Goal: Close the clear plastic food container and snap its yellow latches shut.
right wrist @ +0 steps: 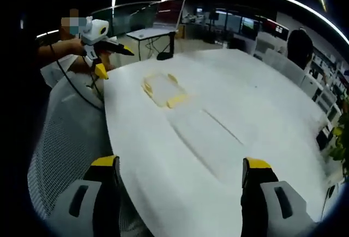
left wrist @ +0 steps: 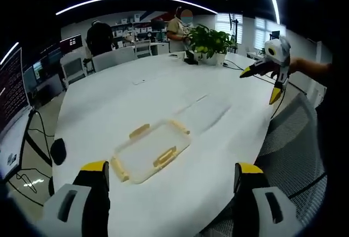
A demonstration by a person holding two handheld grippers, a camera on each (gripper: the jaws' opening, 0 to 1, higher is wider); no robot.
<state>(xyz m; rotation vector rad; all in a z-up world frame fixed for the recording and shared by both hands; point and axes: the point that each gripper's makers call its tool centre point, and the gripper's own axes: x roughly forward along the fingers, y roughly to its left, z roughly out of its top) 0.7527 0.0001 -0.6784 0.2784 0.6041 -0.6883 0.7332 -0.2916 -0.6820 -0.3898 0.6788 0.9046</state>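
Note:
On the white oval table lies a clear plastic piece with yellow latches on its edges, flat, near the front edge. Beyond it sits a second clear rectangular piece, hard to make out against the table. My left gripper hovers open just short of the latched piece, holding nothing. My right gripper is held in the air past the table's right edge, jaws spread. In the right gripper view, my right gripper is open over the table, with the clear piece ahead, the latched piece farther on, and the left gripper beyond.
A potted plant stands at the table's far end. A grey mesh chair sits by the right edge, and more chairs along the far side. People stand in the background. A dark object sits off the left edge.

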